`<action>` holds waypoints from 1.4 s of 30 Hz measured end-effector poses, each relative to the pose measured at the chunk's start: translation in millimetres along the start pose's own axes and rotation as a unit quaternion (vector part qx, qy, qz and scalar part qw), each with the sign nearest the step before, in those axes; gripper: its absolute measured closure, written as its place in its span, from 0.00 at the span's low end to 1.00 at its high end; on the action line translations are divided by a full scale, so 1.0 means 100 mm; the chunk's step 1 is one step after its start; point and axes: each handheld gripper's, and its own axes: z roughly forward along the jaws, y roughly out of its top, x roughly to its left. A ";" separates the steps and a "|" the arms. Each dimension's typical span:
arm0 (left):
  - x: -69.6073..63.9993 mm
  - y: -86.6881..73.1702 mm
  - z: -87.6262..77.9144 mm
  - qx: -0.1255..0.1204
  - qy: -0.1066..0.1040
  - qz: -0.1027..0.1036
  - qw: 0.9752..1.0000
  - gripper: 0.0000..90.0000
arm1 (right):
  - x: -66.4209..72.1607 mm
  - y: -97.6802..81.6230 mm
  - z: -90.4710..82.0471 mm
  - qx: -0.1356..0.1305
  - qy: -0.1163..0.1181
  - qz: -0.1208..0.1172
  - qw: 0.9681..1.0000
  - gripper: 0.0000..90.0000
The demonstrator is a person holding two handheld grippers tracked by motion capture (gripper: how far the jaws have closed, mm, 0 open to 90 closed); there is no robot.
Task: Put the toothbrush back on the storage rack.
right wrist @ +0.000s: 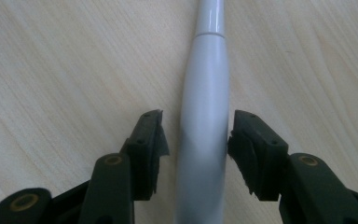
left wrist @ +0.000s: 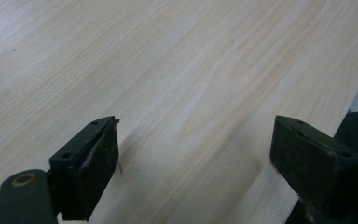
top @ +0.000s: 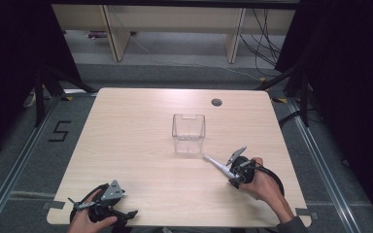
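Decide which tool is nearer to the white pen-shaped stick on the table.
Right. The right tool straddles the white pen-shaped stick, jaws either side without pressing. The left tool sits far off at the table's near left edge.

The white handle [right wrist: 204, 121] is cut off at the right gripper view's top and bottom edges.

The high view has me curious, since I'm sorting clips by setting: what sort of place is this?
Probably a lab or recording bay: a bare wooden table ringed by black curtains, loose cables on the floor, and a taped "5".
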 end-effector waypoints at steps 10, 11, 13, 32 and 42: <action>-0.01 0.00 0.00 -0.001 0.004 0.000 1.000 0.17 | -0.05 0.05 0.03 0.027 0.020 0.004 0.999 0.68; 0.00 0.00 0.00 0.001 0.002 0.003 1.000 0.17 | -0.06 0.06 0.03 0.028 0.020 -0.005 0.999 0.69; 0.01 0.01 0.01 0.001 0.002 0.001 1.000 0.17 | -0.08 0.07 0.04 0.030 0.019 -0.006 0.999 0.71; 0.00 0.01 0.00 0.001 0.001 0.003 1.000 0.17 | -0.21 0.26 0.12 0.103 0.056 -0.002 0.993 0.74; 0.01 0.01 0.00 0.001 0.000 0.003 1.000 0.17 | -0.25 0.27 0.12 0.105 0.069 -0.008 0.992 0.74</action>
